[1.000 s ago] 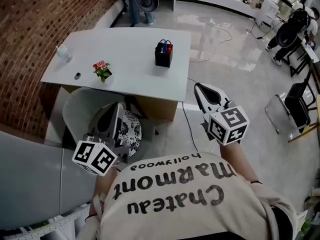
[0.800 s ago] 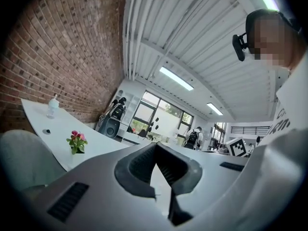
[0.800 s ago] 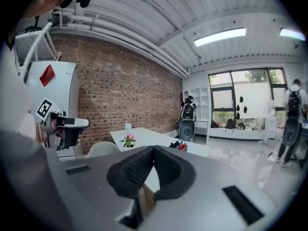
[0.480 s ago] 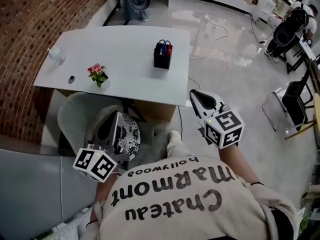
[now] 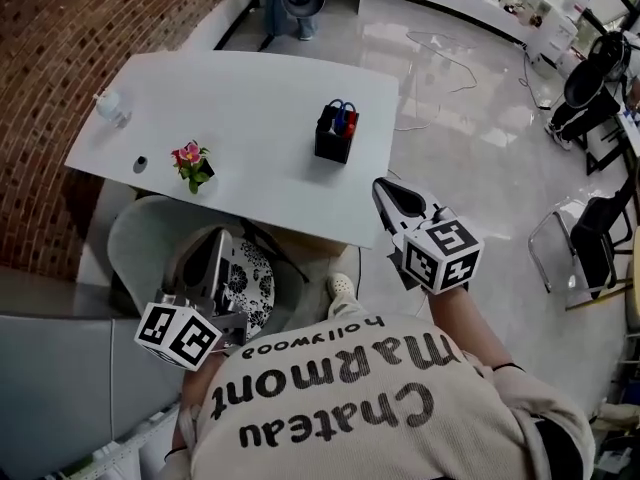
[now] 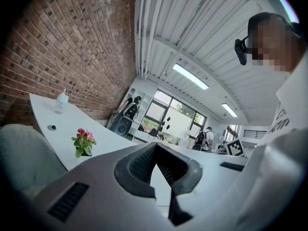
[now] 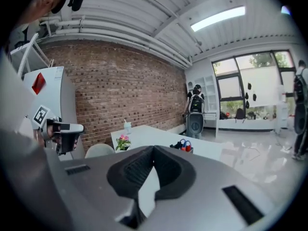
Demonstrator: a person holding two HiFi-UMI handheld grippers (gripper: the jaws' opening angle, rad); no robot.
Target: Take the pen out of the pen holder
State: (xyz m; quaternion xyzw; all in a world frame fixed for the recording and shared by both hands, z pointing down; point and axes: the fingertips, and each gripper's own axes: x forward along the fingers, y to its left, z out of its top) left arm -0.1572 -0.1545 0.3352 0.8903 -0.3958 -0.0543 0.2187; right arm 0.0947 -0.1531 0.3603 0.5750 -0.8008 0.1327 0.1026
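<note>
Risk: with both sets of jaws closed, a reach into the pen holder [image 5: 335, 136] would likely tip it or shove it off the table's [image 5: 250, 93] right edge instead of catching a pen.
Right gripper [image 5: 381, 188]: shut tight, empty, beside the table's near right corner.
Left gripper [image 5: 217, 238]: jaws together, nothing held, over the chair [image 5: 140, 233] at the near edge.
Pens [image 5: 344, 116]: stood in the holder near the right edge, well apart from both grippers.

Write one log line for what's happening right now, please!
left gripper: shut, empty | right gripper: shut, empty | pen holder: on table, untouched
</note>
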